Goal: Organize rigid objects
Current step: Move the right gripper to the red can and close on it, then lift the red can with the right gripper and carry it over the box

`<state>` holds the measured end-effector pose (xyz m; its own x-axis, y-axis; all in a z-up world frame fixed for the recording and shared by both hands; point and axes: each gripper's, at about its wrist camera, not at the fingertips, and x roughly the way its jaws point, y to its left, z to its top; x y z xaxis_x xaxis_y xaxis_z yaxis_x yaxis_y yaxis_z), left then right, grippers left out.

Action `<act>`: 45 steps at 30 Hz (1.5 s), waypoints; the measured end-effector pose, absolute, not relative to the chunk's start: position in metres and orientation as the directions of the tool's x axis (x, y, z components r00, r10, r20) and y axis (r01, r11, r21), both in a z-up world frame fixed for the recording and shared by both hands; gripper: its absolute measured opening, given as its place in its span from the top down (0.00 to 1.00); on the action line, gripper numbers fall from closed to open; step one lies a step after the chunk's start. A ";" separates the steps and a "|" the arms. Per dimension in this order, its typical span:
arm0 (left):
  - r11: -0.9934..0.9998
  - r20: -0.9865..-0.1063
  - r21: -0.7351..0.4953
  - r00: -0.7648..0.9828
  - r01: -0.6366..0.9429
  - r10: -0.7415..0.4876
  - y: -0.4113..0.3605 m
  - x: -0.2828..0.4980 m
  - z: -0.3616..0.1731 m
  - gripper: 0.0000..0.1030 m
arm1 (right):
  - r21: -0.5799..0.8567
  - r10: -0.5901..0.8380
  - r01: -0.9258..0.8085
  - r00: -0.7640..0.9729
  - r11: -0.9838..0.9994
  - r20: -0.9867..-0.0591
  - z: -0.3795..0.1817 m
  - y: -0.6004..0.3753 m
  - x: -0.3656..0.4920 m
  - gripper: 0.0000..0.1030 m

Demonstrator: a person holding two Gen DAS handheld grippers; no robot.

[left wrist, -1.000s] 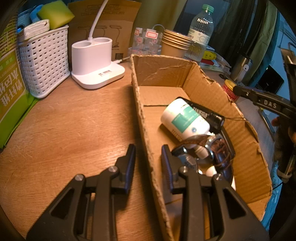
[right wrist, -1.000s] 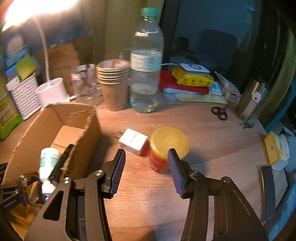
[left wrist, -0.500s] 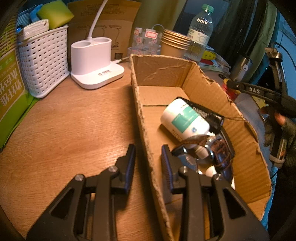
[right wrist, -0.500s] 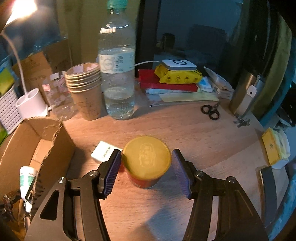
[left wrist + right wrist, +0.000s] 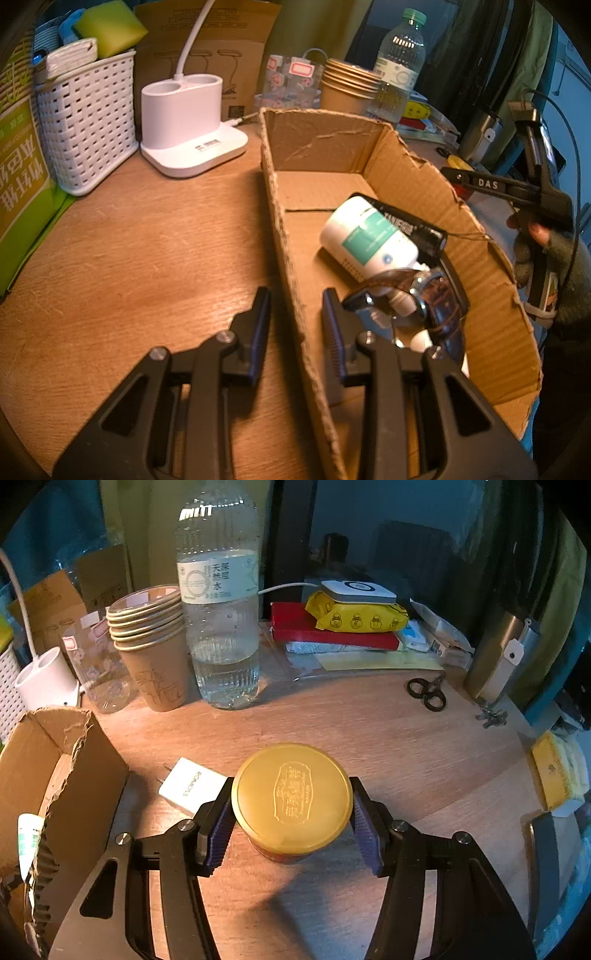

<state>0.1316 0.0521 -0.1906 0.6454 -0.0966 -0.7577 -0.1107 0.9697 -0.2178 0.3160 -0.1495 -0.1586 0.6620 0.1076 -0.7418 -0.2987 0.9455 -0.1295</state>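
A red jar with a yellow lid [image 5: 291, 797] stands on the wooden table. My right gripper [image 5: 291, 827] is open around it, one pad close on each side of the lid; contact cannot be told. A white charger [image 5: 192, 786] lies just left of the jar. My left gripper [image 5: 295, 321] is open and straddles the left wall of the torn cardboard box [image 5: 480, 266], with gaps to both pads. Inside the box lie a white bottle with a teal label [image 5: 365, 236], a black tube [image 5: 417, 229] and glasses [image 5: 424, 295]. A gloved hand [image 5: 535, 236] shows beyond the box.
Behind the jar stand a water bottle [image 5: 218, 627] and stacked paper cups [image 5: 151, 646]. Scissors [image 5: 428, 692] lie at the right, and a red box with a yellow pack [image 5: 354, 616] sits at the back. A white lamp base [image 5: 184, 136] and a white basket [image 5: 88, 122] stand left of the box.
My right gripper has moved forward and down over the table, and its jaws, a little wider, now flank the yellow-lidded jar. The left gripper has stayed still at the box wall.
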 end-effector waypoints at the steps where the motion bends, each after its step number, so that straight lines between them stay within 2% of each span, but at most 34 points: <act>1: 0.970 -0.758 -0.218 0.645 -0.111 -0.096 0.052 0.132 -0.190 0.70 | -0.132 0.108 -0.299 0.667 0.945 -0.737 -0.156 -0.149 0.313 0.41; 25: 0.970 -0.758 -0.218 0.645 -0.110 -0.097 0.052 0.132 -0.191 0.70 | -0.132 0.224 -0.409 0.709 0.903 -0.669 -0.090 -0.107 0.232 0.41; 45: 0.970 -0.758 -0.219 0.645 -0.110 -0.098 0.052 0.132 -0.191 0.70 | -0.131 0.332 -0.547 0.663 0.827 -0.670 -0.086 -0.038 0.221 0.41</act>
<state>0.1316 0.0525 -0.1906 0.6453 -0.0976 -0.7576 -0.1101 0.9695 -0.2187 0.2205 -0.0379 -0.0862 0.6633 0.3324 -0.6705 -0.5471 0.8267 -0.1314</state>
